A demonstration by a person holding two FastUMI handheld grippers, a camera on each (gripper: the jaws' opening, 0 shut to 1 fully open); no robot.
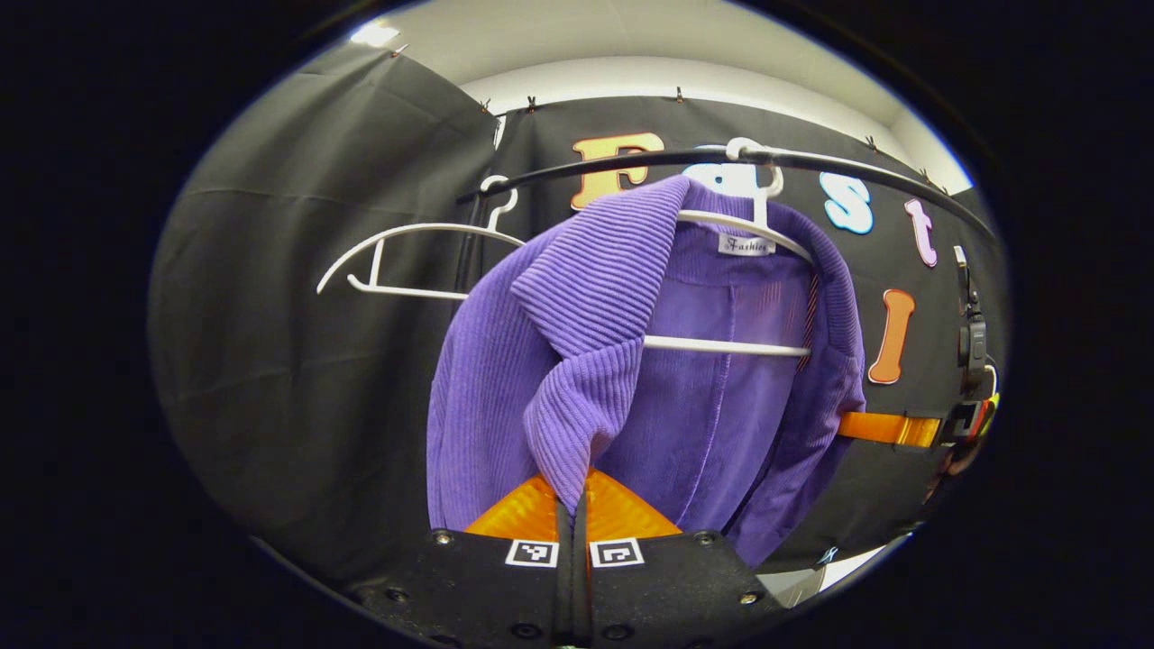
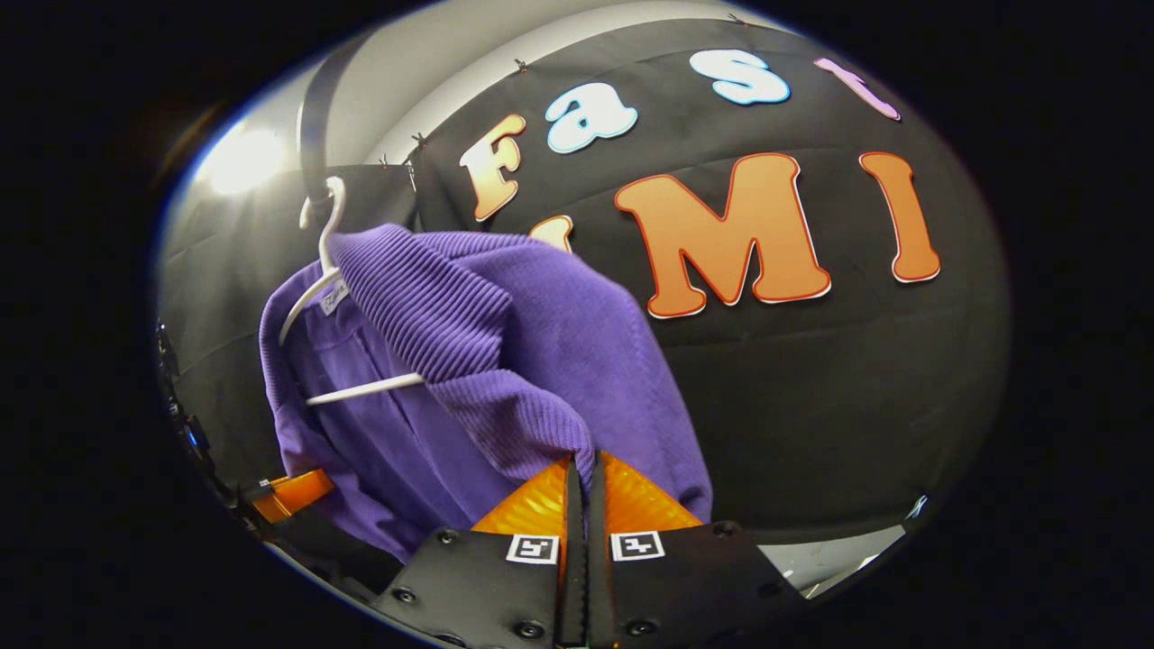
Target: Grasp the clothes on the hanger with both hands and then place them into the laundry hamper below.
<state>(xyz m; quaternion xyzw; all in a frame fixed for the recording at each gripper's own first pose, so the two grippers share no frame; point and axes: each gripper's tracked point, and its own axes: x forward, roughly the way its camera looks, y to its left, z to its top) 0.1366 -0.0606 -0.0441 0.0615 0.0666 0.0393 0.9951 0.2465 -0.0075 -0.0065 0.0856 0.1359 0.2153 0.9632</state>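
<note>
One purple jacket (image 1: 649, 361) hangs on a white hanger (image 1: 753, 221) from the dark rail (image 1: 631, 162), its long axis running straight down from the collar to the hem. Both claws hold it from below and in front, so the garment rises up and away from each of them toward the rail. The left claw (image 1: 572, 505) is clenched on the lower tip of the ribbed lapel, the cloth drawn into the thin slit between its orange fingers. In the right gripper view the right claw (image 2: 583, 491) is likewise closed on a ribbed fold of the jacket's other front edge. Neither claw is clearly nearer; each has one front panel, with the hanger's crossbar between and above them. My judgement is that the coming move turns on lifting the shoulders up off the hanger's arms before lowering, since the collar sits over the hook.

Counted: one jacket, two hangers, the second (image 1: 406, 261) bare and farther along the rail toward its left end, and two claws. The hamper I cannot place.
</note>
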